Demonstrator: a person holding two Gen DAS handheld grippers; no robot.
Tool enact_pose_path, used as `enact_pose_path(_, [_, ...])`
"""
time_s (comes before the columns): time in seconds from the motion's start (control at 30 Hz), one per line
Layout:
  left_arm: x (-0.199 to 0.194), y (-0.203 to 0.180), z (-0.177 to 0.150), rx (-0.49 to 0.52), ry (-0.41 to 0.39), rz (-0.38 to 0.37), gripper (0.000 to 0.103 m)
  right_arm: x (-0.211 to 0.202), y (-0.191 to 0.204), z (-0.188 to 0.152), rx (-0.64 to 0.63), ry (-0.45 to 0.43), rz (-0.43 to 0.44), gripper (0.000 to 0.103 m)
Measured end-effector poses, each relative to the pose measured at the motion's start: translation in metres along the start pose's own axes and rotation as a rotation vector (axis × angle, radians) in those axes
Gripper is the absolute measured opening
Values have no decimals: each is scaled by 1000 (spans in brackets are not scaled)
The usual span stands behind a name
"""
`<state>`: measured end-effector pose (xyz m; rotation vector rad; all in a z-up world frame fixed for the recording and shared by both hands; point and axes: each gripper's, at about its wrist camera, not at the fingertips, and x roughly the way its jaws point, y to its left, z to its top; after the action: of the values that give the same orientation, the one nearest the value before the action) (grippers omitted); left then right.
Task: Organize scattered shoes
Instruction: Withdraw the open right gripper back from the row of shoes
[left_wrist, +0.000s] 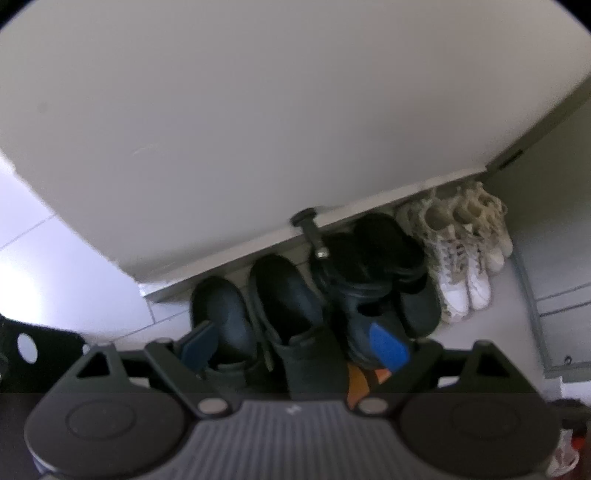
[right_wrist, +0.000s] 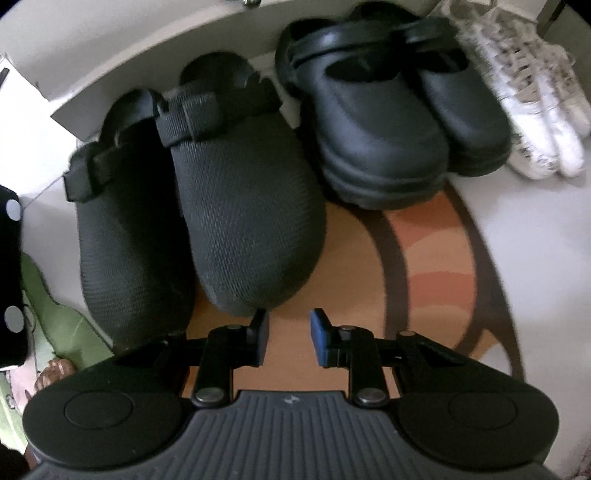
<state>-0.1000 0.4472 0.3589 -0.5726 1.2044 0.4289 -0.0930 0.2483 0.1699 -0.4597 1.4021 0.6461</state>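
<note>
Black is almost all I see from the left wrist: my left gripper (left_wrist: 291, 341) hangs with its jaws spread wide and nothing between them, looking steeply down on the row of shoes under the edge of a pale cabinet (left_wrist: 258, 122). Below it stand the mesh clogs (left_wrist: 258, 314), then the rubber clogs (left_wrist: 384, 266), then the white sneakers (left_wrist: 465, 266) nearest the corner, all pushed with their heels under the cabinet. A dark handle (left_wrist: 312, 234) sticks out from the cabinet edge above the rubber clogs. From the right wrist, my right gripper (right_wrist: 288, 341) points straight down at the orange rug (right_wrist: 424, 258); its jaws stand close together but not touching, and they pinch nothing, only bare rug shows in the gap. Just ahead of the pads lie the toes of the mesh clogs (right_wrist: 207, 206), side by side and touching; the rubber clogs (right_wrist: 391, 125) and the white sneakers (right_wrist: 532, 110) follow to the right. I judge the row nearly finished. The risk I see is that the right fingers are very near the mesh toe, so a careless lift could push this clog out of line, and the left gripper could knock the handle.
</note>
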Motion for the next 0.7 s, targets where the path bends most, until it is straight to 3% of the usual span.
enact_pose_path(0.17, [-4, -24, 1, 71, -3, -45, 92, -49, -22, -10, 59, -27, -2, 27])
enact_pose_path(0.27, [-12, -44, -9, 126, 12, -92, 92, -101, -49, -24, 103, -70, -19, 27])
enact_pose_path(0.47, [-50, -100, -32, 272, 13, -120, 92, -177, -94, -51, 148, -150, -55, 30])
enact_pose_path(0.53, [-71, -114, -39, 293, 4, -124, 92, -200, -103, -57, 160, -179, -68, 35])
enact_pose_path(0.63, [-98, -125, -47, 285, -17, -109, 93, -250, -117, -69, 210, -245, -110, 51])
enact_pose_path(0.7, [-114, -131, -50, 278, -35, -89, 95, -276, -122, -73, 247, -270, -109, 72])
